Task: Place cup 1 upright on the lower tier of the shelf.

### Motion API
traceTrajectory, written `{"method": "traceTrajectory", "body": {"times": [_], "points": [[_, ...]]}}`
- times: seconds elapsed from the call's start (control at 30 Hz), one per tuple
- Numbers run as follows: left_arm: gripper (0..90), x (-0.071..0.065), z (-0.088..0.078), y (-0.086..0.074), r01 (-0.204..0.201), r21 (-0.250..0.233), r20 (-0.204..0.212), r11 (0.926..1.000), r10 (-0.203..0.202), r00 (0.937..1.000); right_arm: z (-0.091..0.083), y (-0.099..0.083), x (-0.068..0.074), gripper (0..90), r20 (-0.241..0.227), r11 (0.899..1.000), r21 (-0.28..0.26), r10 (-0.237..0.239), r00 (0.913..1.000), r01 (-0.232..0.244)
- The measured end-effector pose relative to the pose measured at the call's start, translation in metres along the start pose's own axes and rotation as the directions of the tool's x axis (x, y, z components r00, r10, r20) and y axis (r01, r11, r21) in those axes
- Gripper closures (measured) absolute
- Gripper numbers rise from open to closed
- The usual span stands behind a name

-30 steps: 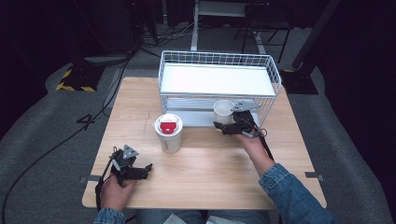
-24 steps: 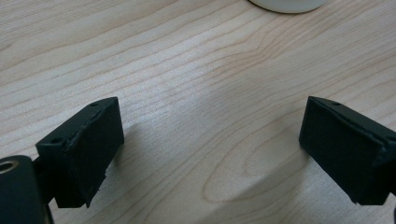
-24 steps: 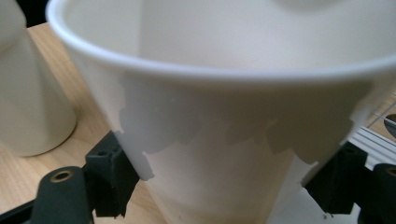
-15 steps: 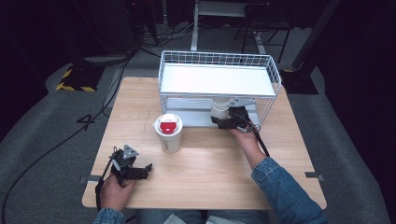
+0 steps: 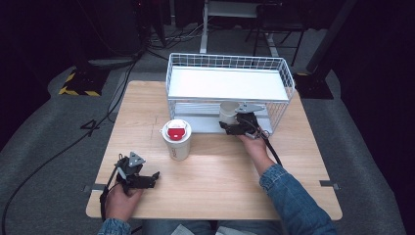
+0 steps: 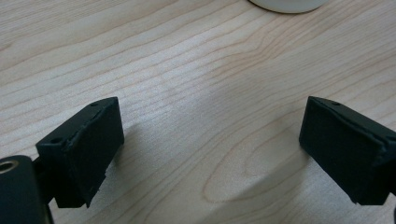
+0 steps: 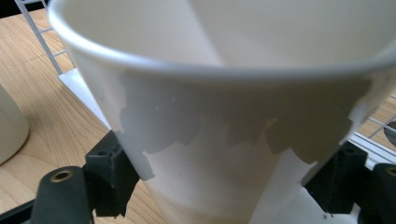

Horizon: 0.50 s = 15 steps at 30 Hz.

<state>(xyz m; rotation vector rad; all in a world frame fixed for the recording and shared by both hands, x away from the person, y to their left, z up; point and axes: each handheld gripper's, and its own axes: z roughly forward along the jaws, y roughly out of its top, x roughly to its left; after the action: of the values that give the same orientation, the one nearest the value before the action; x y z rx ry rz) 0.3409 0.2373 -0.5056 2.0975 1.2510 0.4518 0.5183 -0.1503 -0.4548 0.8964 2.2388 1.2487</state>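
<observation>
Ahead of the right gripper (image 5: 229, 127), the wire rack's (image 5: 281, 88) shelf hangs low overhead; the lidded cup (image 5: 176, 139) stands to its left; bare desk (image 5: 220, 171) lies behind.

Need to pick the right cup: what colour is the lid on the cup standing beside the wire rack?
Red, on a white cup; clearest in the high view.

**Two cups, one rack, two grippers on wooden table**

Count at the table: 2 paper cups – 1 open white cup (image 5: 227, 112) at the rack's lower level, 1 lidded cup w/ red label (image 5: 176, 139) out front. 1 white wire rack (image 5: 230, 83), 2 tiers. 2 handheld grippers – left gripper (image 5: 147, 178), right gripper (image 5: 230, 128). 1 wooden table (image 5: 215, 171). 1 person, 2 hands.
</observation>
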Motion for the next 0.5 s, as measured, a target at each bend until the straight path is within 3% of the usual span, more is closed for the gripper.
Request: {"method": "traceTrajectory", "body": {"times": [0.5], "points": [[7.0, 0.000, 0.000, 0.000, 0.000, 0.000, 0.000, 1.0000, 0.000, 1.0000, 0.017, -0.006, -0.012, 23.1, 0.036, 0.999, 0.004, 0.039, 0.9986, -0.040]]}}
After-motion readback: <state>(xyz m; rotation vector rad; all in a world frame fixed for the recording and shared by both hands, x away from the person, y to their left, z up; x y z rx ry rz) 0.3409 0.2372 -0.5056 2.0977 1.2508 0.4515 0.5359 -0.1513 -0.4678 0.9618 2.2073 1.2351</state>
